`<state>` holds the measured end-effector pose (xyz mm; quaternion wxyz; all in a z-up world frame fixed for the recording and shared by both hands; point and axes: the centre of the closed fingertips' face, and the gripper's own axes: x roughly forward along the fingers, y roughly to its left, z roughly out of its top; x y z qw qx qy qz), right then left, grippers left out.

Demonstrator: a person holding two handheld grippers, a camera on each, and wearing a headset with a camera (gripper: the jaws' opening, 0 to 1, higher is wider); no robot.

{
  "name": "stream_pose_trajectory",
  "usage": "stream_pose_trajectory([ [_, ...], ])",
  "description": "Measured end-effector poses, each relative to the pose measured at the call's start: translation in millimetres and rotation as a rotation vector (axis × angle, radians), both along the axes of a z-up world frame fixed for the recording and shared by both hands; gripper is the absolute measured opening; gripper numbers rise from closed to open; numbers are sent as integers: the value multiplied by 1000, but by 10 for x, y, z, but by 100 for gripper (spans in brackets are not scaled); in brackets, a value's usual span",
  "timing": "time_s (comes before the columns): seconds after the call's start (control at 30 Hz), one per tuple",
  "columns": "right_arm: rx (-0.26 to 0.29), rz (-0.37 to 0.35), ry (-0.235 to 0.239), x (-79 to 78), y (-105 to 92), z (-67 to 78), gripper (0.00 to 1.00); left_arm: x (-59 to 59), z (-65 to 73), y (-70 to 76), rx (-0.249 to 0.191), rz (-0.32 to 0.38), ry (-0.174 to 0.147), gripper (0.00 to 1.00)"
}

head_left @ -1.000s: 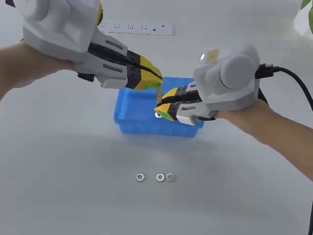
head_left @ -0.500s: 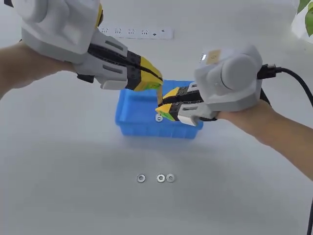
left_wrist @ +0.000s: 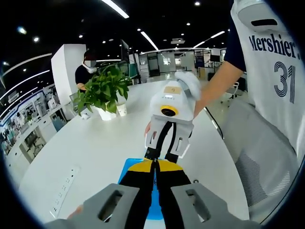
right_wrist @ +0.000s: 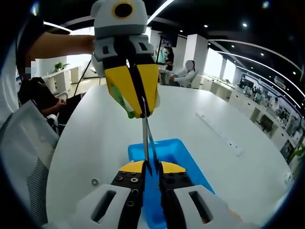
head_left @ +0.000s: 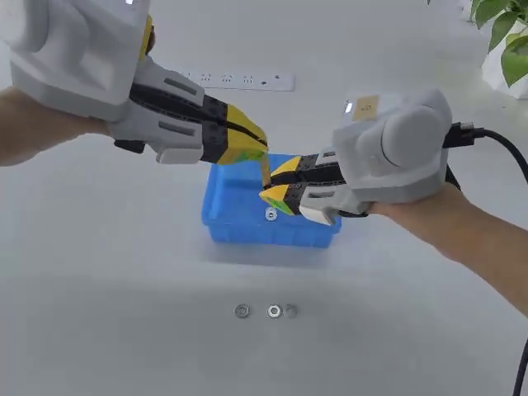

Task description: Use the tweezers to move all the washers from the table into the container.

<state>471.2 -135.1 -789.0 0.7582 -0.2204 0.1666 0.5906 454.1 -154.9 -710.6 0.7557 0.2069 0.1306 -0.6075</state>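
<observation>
Our big white table (head_left: 124, 272) lies under everything, with a long white power strip (head_left: 239, 80) near its far edge. We hold the left gripper (head_left: 261, 148) over the far side of the blue container (head_left: 227, 229). The right gripper (head_left: 272, 193) points in from the other side, so the yellow tips almost meet above the box. Between them runs the thin metal tweezers (right_wrist: 145, 138). The left gripper's jaws are pinched tight on the joined end. The right gripper's jaws are nearly closed around the two thin legs. We cannot tell if the tweezer points hold anything. One small silver washer (head_left: 271, 214) lies inside the container, close to its near wall, just below the right gripper's tips. Three more washers (head_left: 274, 311) lie in a short row on the table on our side of the container, well apart from it. Two of them sit right next to each other, and the third lies a little to the left.
</observation>
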Motion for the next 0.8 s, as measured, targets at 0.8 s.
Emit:
stream_pose_trajectory([
  [0.8, -45, 173, 68, -817, 172, -180, 12, -756, -160, 161, -1, 8, 70, 5],
])
